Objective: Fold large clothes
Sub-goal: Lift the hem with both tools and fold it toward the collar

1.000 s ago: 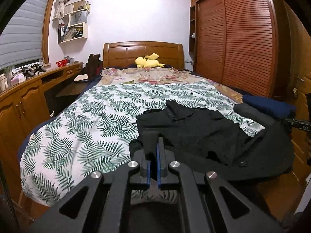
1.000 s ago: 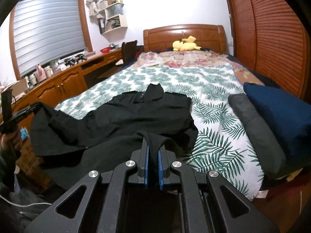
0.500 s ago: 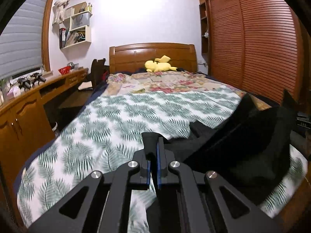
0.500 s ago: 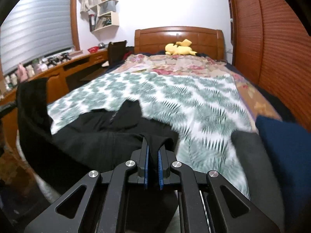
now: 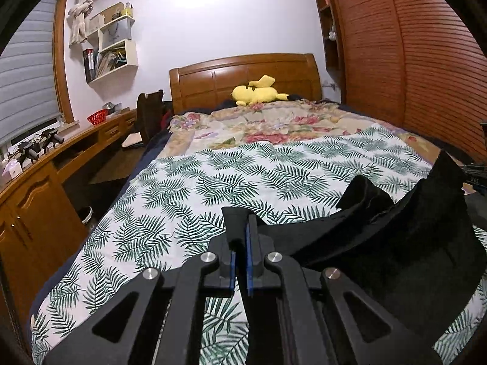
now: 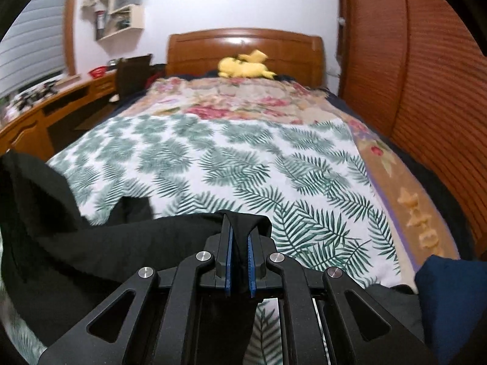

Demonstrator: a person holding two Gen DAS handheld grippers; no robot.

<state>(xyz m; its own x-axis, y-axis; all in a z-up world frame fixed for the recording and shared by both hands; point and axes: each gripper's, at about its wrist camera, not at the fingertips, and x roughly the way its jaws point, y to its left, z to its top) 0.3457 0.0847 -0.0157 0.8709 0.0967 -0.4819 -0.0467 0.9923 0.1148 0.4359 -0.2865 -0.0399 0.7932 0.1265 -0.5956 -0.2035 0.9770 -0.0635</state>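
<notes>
Surface: leaf-print bedspread on a wooden bed.
Left gripper: jaws clamped on the black garment, which trails off toward 3 o'clock.
Right gripper: jaws pinching the same garment, cloth spreading toward 9 o'clock.
Beyond: yellow plush toy at 12 o'clock by the headboard.

Garment on near end of bed, spread between left gripper and right gripper. Plush toy at far end before headboard. Tabletop left of bed, wardrobe right. Shelves on wall above tabletop.
</notes>
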